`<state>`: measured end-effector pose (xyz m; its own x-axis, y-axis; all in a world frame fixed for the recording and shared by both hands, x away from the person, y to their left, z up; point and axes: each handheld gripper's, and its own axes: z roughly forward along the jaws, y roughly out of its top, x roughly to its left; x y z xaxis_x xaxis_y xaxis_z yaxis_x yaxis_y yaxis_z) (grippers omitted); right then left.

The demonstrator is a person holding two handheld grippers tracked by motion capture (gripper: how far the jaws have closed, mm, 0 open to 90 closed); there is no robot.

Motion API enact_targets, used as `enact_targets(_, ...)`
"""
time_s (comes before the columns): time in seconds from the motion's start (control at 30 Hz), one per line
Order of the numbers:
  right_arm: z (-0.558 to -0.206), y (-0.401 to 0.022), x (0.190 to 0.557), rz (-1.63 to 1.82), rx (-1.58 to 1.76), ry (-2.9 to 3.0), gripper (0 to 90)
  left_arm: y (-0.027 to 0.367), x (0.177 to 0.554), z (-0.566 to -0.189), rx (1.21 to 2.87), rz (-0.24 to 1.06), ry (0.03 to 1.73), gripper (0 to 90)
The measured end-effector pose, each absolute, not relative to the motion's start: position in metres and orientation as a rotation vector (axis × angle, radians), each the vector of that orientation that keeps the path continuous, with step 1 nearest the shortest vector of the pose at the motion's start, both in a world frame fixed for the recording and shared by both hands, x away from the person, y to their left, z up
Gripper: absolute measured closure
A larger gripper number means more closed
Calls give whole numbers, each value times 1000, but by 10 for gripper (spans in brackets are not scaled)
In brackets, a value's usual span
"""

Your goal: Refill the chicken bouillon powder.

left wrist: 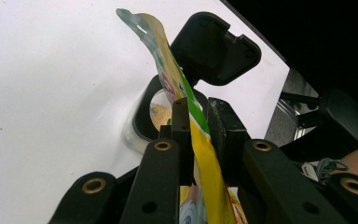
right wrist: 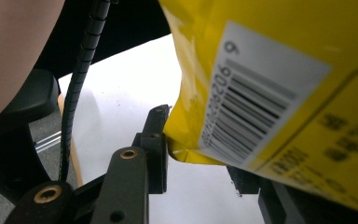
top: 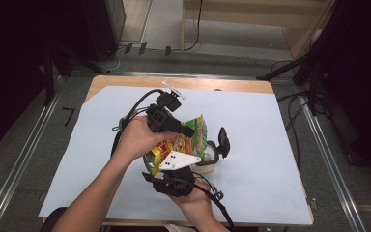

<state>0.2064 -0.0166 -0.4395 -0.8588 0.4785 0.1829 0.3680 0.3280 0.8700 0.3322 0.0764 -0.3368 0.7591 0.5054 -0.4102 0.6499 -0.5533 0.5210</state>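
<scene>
We hold a yellow snack bag (top: 183,141) between both tools at the centre of the high view, tilted over a container (top: 207,162) with a black rim that stands on the white sheet (top: 270,145) just to the right of our hands, its black hinged lid (top: 223,141) flipped up. Our left gripper (top: 187,131), coming in from the upper left of the bag, has its jaws narrowed onto the bag's top edge; in the left gripper view the foil (left wrist: 200,140) is pinched flat between the pads, right above the container's mouth (left wrist: 156,114), where a tan, crumb-like fill already shows inside. Our right gripper (top: 166,170), at the lower middle of the high view, clamps the bag's bottom corner; in the right gripper view the yellow film with its barcode (right wrist: 256,98) sits between the jaws. We judge that the lid is open and the bag positioned, and some contents seem to be in. Whether the bag is empty we cannot tell; finishing the pour, setting the bag aside and closing the lid appear to remain.
</scene>
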Motion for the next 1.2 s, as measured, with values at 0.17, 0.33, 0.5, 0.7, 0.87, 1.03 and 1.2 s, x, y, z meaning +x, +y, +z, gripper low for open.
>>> enact_targets(0.17,-439,-16,206,1573,793,2471,653,77,333,-338,2275,-291,861,817)
enact_targets(0.33,-438,-17,206,1573,794,2474,652,79,335,-338,2267,-309,871,817)
enact_targets(0.5,-436,-17,205,1577,785,2472,652,80,336,-337,2255,-326,878,815)
enact_targets(0.7,-439,-18,206,1574,785,2477,653,78,336,-339,2275,-311,874,814)
enact_targets(0.87,-440,-18,206,1572,783,2463,653,75,335,-338,2276,-311,868,813)
enact_targets(1.03,-439,-19,205,1586,793,2462,653,75,336,-337,2274,-303,864,807)
enact_targets(1.2,-439,-19,205,1581,786,2462,654,74,335,-336,2278,-294,857,808)
